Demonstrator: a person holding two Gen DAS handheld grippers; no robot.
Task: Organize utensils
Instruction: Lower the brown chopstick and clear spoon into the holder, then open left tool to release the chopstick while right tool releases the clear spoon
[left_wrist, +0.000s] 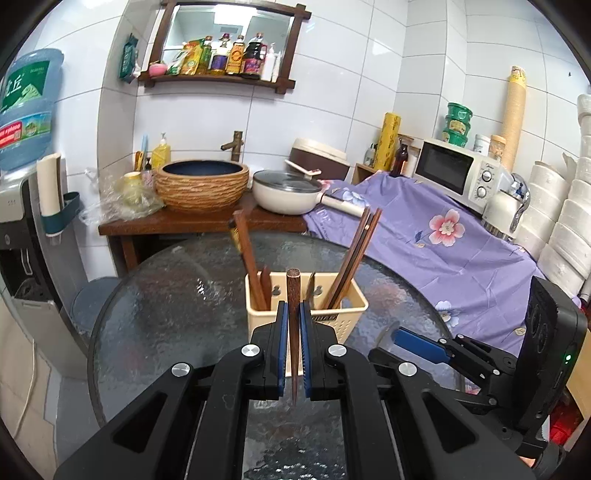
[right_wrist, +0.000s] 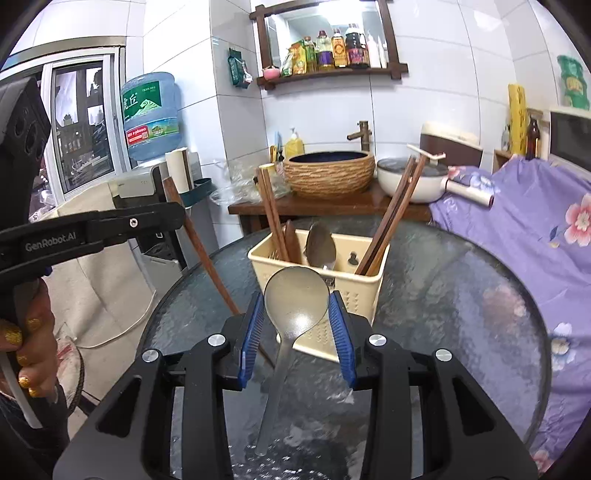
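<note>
Left gripper (left_wrist: 293, 332) clamped tight on a wooden chopstick (left_wrist: 292, 295), held above the glass table (left_wrist: 166, 295), just short of the cream caddy (left_wrist: 354, 306). Long axis near upright, blunt end up, tip down: my guess, ready to drop in. Right gripper (right_wrist: 297, 317) pinches a clear spoon (right_wrist: 295, 299) by the bowl edges, bowl up, handle hanging down, near the caddy.

Chopstick (left_wrist: 294, 314) between left tongs (left_wrist: 294, 321)
</note>
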